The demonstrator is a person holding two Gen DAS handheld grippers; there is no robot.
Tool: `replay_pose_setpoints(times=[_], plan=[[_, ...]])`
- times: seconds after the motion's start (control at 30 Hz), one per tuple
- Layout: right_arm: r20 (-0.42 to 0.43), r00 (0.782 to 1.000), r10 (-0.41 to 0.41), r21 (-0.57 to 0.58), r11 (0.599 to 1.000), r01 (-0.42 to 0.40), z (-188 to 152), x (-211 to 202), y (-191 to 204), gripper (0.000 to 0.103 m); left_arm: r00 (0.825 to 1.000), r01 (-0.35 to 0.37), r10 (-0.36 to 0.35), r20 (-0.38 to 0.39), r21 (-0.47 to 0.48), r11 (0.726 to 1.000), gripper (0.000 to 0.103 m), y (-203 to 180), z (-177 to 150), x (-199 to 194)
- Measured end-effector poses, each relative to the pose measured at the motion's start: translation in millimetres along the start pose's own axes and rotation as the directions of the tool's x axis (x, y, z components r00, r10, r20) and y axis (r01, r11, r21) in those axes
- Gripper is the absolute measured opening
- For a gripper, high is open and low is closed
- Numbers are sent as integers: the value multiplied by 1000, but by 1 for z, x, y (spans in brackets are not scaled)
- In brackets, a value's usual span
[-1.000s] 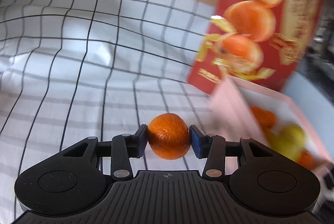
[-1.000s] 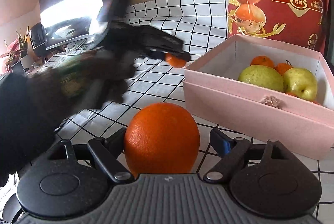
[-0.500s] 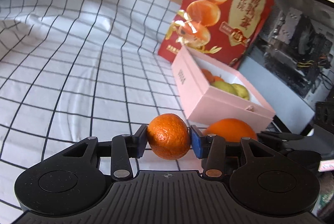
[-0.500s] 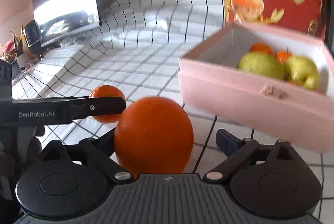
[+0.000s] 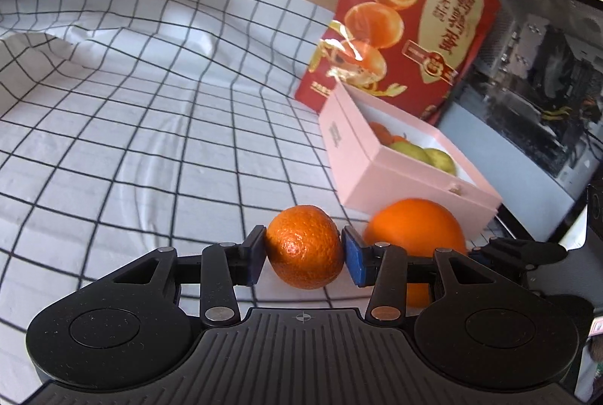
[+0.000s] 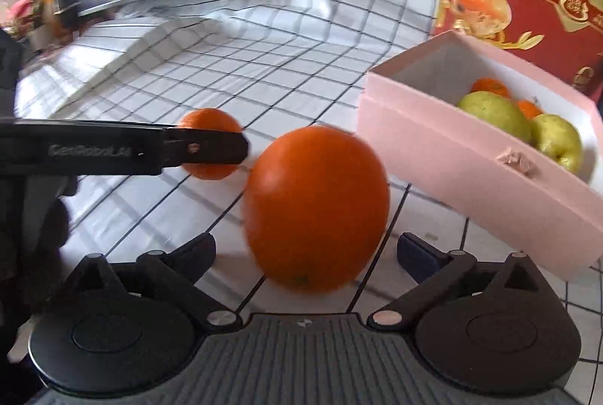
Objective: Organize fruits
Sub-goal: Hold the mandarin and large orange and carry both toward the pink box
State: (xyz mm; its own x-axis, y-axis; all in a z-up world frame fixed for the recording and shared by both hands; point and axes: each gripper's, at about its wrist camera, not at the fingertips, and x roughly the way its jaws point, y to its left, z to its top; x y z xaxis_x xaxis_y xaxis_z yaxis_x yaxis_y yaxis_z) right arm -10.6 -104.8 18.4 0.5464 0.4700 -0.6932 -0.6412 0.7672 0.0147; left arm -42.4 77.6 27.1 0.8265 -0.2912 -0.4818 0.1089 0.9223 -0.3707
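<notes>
The left gripper [image 5: 304, 256] is clamping a tangerine [image 5: 303, 246] for the pink box [image 5: 395, 178], while the right gripper [image 6: 306, 254], jaws just spreading wide, is letting the orange [image 6: 316, 207] sit loose between them.

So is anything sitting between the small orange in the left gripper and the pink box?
Partly. The big orange sits just in front of the pink box, between the right gripper's open jaws, to the right of the small orange held in the left gripper. The box's open top looks clear from above.
</notes>
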Motion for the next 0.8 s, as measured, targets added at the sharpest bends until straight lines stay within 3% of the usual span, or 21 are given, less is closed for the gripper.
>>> replay_pose_setpoints(times=[0.13,0.3,0.5,0.6,0.63,0.7,0.8], plan=[[35,999,-28,73,997,26,-12,-15,-13,97,1000,-18,19,-4,41,999,49,-9,-3,2],[58,998,-17,124,992,9,-13,-19,-21,97,999,-44,44,-9,11,999,49,-4,-2,4],[74,994,-79,3,997,79,-2,-6,8,96,999,-52,52,-6,24,998,49,-6,-2,5],[75,992,-103,-5,995,103,6,1,9,89,999,-46,47,-7,19,999,49,-5,-2,4],[71,992,-106,4,994,106,7,2,6,79,999,-45,45,-8,18,999,49,-5,-3,5],[64,995,-76,26,997,75,8,-1,-1,69,999,-41,41,-9,15,999,49,-4,-3,5],[48,997,-58,64,996,55,4,-9,-9,69,999,-36,36,-9,10,999,49,-2,-2,5]])
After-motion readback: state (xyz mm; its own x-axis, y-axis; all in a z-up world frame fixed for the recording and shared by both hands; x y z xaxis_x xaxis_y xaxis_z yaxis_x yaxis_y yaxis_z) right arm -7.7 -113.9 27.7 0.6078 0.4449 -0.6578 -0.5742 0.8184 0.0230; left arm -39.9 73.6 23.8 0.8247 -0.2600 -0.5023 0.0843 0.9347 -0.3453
